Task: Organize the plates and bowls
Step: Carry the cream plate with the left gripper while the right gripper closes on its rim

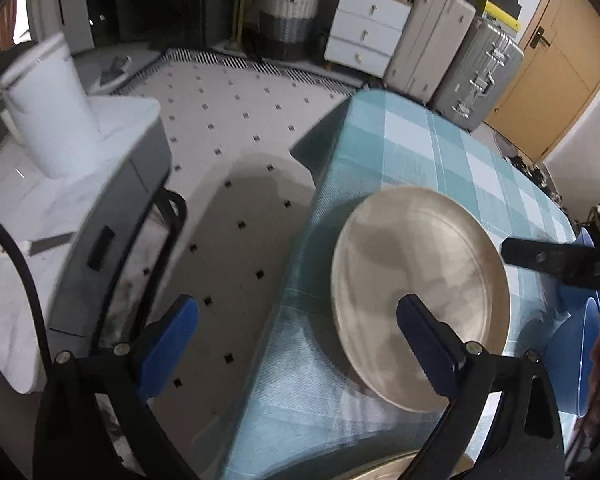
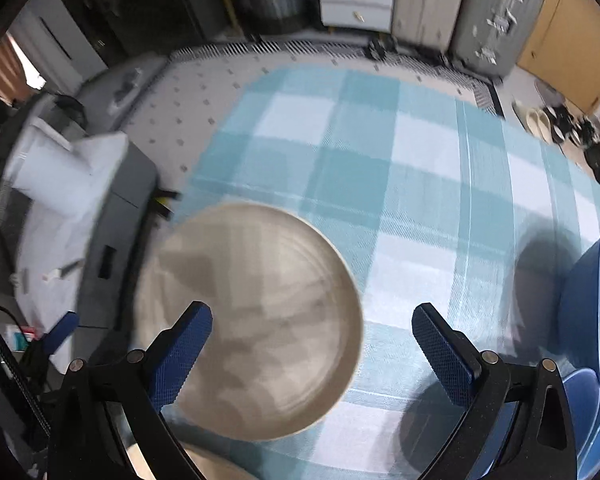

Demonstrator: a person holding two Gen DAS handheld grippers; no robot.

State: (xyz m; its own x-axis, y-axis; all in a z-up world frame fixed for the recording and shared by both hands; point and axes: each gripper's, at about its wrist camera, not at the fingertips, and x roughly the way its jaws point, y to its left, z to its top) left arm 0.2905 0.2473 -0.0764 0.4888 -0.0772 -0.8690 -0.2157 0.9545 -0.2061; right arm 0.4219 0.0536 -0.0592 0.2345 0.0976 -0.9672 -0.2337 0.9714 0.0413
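Note:
A beige plate (image 1: 420, 280) lies flat on the teal checked tablecloth (image 1: 400, 140) near the table's left edge. My left gripper (image 1: 298, 312) is open and holds nothing; its right finger (image 1: 428, 348) hangs over the plate's near rim and its left finger is out over the floor. My right gripper (image 2: 312, 316) is open too, hovering above the same beige plate (image 2: 256, 312) with its left finger (image 2: 180, 356) over it. Blue bowls (image 2: 596, 320) sit at the table's right edge and show in the left wrist view as blue bowls (image 1: 576, 356). A second beige rim (image 1: 380, 468) peeks in below.
Left of the table stands a grey cabinet (image 1: 112, 216) with a white cylinder (image 1: 52, 112) on it. White drawers (image 1: 364, 28), a woven basket (image 1: 288, 16), two suitcases (image 1: 460, 60) and a wooden door (image 1: 556, 72) line the far wall. A tiled floor (image 1: 228, 128) lies between.

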